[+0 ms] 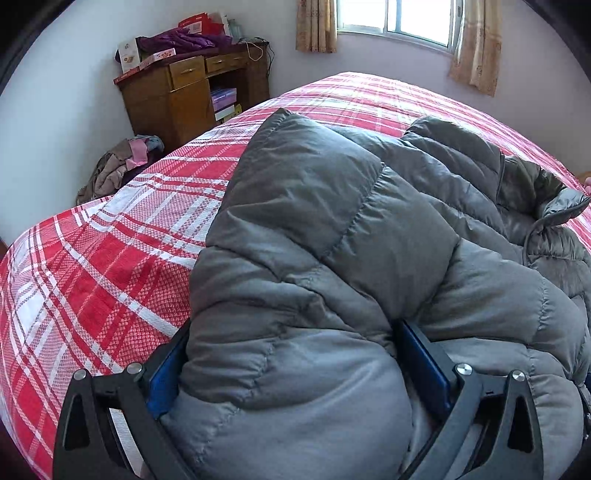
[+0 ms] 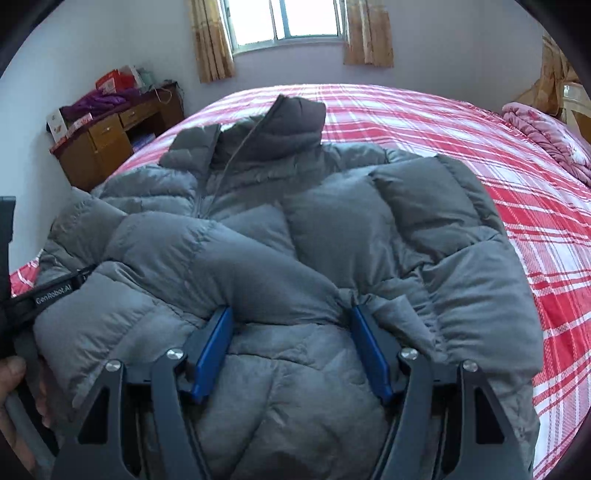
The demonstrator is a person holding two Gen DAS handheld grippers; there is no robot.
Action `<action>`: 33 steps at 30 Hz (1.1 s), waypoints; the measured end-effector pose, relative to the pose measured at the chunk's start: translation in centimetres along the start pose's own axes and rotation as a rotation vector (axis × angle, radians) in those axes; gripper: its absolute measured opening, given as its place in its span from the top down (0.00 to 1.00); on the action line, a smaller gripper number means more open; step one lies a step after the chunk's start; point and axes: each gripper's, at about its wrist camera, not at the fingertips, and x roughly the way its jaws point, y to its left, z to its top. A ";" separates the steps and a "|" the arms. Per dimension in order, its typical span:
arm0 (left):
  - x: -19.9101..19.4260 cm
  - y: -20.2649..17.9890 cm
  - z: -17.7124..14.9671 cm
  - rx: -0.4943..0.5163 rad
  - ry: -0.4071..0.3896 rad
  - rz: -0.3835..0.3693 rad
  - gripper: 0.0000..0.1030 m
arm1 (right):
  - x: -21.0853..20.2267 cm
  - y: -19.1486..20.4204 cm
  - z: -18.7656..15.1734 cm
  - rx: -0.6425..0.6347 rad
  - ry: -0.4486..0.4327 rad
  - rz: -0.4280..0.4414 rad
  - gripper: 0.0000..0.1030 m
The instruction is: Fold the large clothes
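Left wrist view: the left hand-held gripper sits low at the near edge, its blue-padded fingers spread wide with a thick roll of the grey down jacket bulging up between them. The fabric fills the whole gap and presses both pads, so this one is grasping the jacket's bulk. The jacket lies on the bed, on a red and white plaid cover, and stretches away to the right, where its collar and zipper edge show. Beyond the bed stands a wooden desk with boxes and a purple garment piled on it, a heap of clothes on the floor beside it, and a curtained window on the far wall.

Right wrist view: the right hand-held gripper is over the jacket's near end, fingers apart, a folded sleeve lying across just past the tips and padded fabric swelling between them. Whether it truly pinches, I cannot tell. The hood points towards the window. At far left the other gripper's black body touches the jacket's edge, a thumb below it. A pink quilt lies bunched at the bed's far right
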 end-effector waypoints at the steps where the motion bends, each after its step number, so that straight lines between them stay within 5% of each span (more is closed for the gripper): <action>1: 0.0 0.0 0.0 0.002 0.000 0.002 0.01 | 0.1 0.0 0.0 -0.004 0.007 -0.008 0.32; 14: -0.9 0.3 0.7 0.023 0.032 0.011 0.01 | 0.5 0.8 0.0 -0.043 0.028 -0.055 0.32; 17: -5.0 1.6 2.2 0.031 -0.060 -0.020 0.01 | -0.8 0.3 1.1 -0.051 0.061 -0.040 0.33; 21: -7.5 2.1 5.6 -0.028 -0.123 -0.094 0.01 | -5.3 0.1 4.2 0.000 -0.086 -0.067 0.33; 27: -2.7 -0.3 7.3 -0.025 -0.066 -0.007 0.01 | -2.4 3.5 6.9 0.012 -0.057 -0.019 0.44; 33: 2.6 -0.7 5.6 0.007 0.017 0.054 0.01 | 3.1 3.4 5.7 0.028 0.026 -0.027 0.44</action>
